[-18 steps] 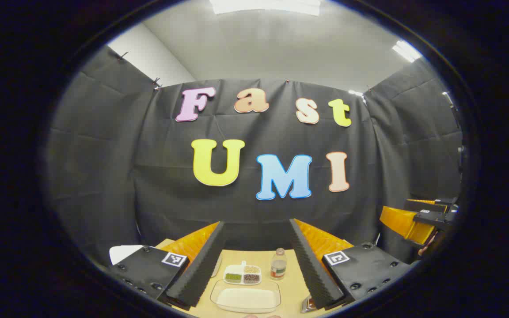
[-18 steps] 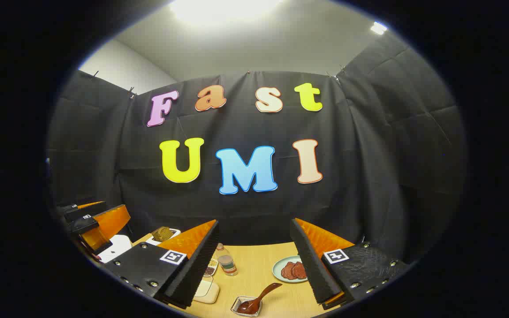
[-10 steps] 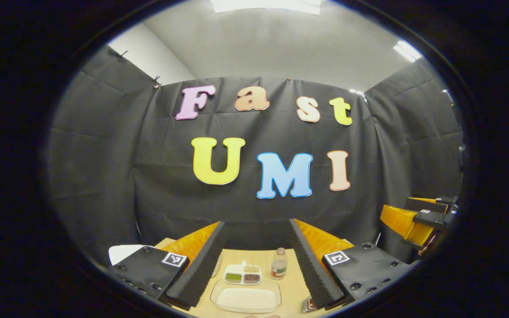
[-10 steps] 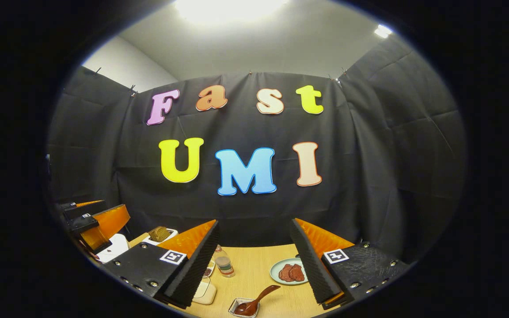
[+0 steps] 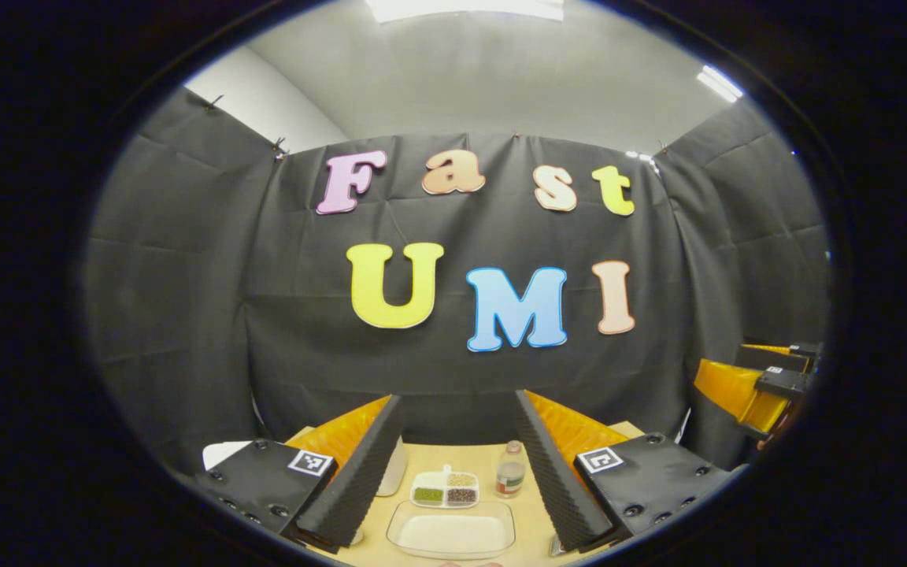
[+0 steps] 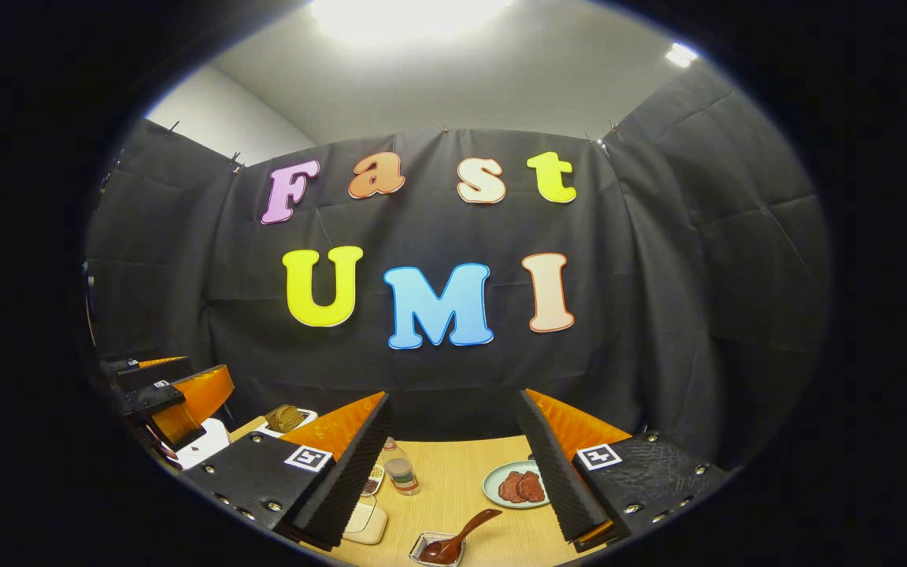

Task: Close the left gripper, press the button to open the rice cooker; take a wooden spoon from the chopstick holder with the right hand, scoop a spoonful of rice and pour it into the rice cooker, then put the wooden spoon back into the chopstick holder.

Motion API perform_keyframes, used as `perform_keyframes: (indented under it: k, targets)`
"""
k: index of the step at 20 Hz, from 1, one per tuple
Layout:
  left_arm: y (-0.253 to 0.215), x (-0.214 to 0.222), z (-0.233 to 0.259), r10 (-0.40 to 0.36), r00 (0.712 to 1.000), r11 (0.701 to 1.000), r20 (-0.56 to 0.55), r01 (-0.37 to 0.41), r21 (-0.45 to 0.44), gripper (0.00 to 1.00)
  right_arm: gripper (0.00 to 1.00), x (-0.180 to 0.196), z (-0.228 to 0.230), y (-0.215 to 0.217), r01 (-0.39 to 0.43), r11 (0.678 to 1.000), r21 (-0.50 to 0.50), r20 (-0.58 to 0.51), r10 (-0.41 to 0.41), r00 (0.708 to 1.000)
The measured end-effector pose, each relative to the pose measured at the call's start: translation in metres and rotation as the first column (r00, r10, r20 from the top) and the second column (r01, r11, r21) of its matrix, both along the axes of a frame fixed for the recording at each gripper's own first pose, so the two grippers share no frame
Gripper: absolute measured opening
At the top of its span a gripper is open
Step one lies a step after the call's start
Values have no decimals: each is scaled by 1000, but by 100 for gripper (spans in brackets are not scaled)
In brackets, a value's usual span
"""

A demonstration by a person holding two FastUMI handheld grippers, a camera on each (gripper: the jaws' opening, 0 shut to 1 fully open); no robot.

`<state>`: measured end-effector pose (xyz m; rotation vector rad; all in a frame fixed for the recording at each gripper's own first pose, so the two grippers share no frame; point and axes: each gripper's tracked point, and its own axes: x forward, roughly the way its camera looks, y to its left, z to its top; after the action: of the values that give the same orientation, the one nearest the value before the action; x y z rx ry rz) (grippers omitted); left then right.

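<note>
Both claws, the left claw (image 5: pixel 460 461) and the right claw (image 6: pixel 453 457), hang spread and empty above the tabletop (image 6: pixel 453 488), seemingly staged for a start, the wooden spoon (image 6: pixel 457 536) lying below and ahead of the right claw in a small holder (image 6: pixel 422 545).

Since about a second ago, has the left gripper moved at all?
Yes. In the left gripper view the wall letters and the clear rice tray have slid right, so the left gripper has swung slightly left, jaws open.
</note>
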<state>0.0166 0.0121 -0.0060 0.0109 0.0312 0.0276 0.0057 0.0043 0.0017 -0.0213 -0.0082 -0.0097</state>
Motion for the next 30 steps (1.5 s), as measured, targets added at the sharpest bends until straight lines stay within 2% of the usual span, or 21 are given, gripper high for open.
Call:
perform_keyframes:
  k: [6,8,10,11,13,14,17,18,23,27,30]
  targets:
    - [15,0,-2,7,1000,999,13,-8,39,96,97,3,-4,6,-12,1000,2,-15,12,1000]
    - [23,1,-13,4,1000,1000,-20,-4,29,98,97,3,-4,9,-21,1000,5,-12,21,1000]
    - [39,2,-21,25,999,1000,-47,-24,11,93,97,3,-5,14,-33,999,15,-10,33,999]
    - [50,2,-24,45,997,999,-58,-45,7,80,97,3,-6,17,-38,999,15,-12,38,999]
    - [72,1,-36,83,992,997,-91,-83,-1,63,97,5,-8,22,-53,999,12,-18,53,998]
    - [78,1,-42,82,990,996,-112,-85,-16,58,97,5,-10,24,-59,998,10,-22,60,998]
    - [117,-4,-63,125,976,989,-177,-136,-53,12,97,7,-16,30,-75,997,6,-42,75,996]
    - [129,-4,-76,130,971,986,-203,-147,-74,9,97,7,-19,31,-79,997,7,-48,79,996]
    - [193,-18,-127,175,922,961,-346,-236,-143,9,97,7,-30,33,-82,997,-3,-76,82,994]
    - [245,-33,-178,198,862,909,-467,-339,-241,8,97,8,-36,33,-80,997,3,-90,80,993]
    - [278,-36,-206,212,819,874,-534,-403,-272,9,97,9,-39,33,-76,997,0,-101,76,992]
